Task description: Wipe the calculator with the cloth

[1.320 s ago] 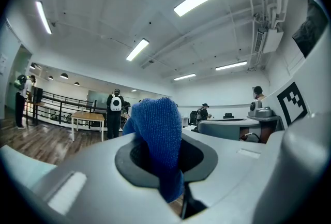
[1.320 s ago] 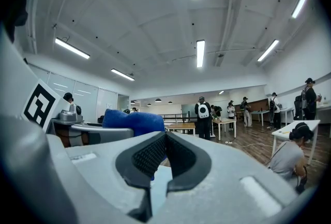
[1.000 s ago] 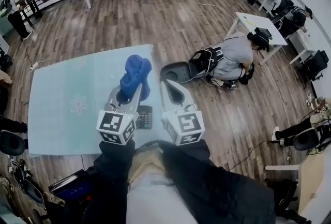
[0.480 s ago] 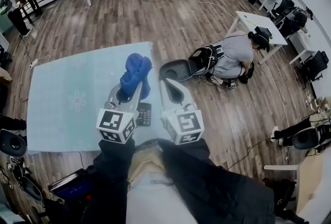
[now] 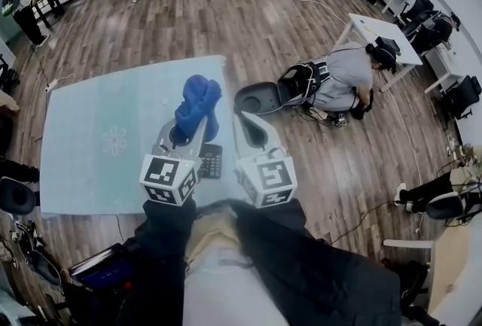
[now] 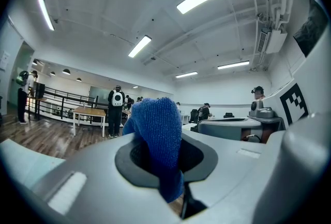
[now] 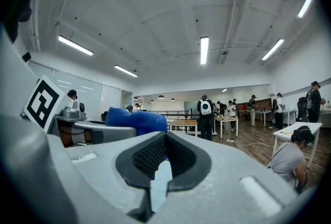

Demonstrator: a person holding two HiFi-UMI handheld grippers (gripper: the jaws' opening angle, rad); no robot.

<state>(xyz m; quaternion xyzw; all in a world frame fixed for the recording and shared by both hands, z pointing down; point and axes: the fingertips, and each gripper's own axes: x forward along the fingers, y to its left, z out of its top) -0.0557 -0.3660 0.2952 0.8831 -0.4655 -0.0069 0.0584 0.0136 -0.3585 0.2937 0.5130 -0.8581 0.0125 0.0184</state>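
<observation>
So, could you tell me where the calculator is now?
Head view: the calculator lies near the table's right edge, between the left claw and the right claw.

Left of the left claw (image 5: pixel 183 135) the desk (image 5: pixel 90 121) lies bare; the calculator (image 5: pixel 210 160) lies in the narrow gap between it and the right claw (image 5: pixel 249 126).

The left gripper (image 5: pixel 183 138) and right gripper (image 5: pixel 253 130) are pale grey moulded shells, each with a black ribbed oval hollow between its jaws. A white cube (image 5: pixel 169 180) printed with black square markers caps each shell's rear. Behind the cubes come black jacket sleeves (image 5: pixel 162 242) over a light top (image 5: pixel 218 275).
</observation>
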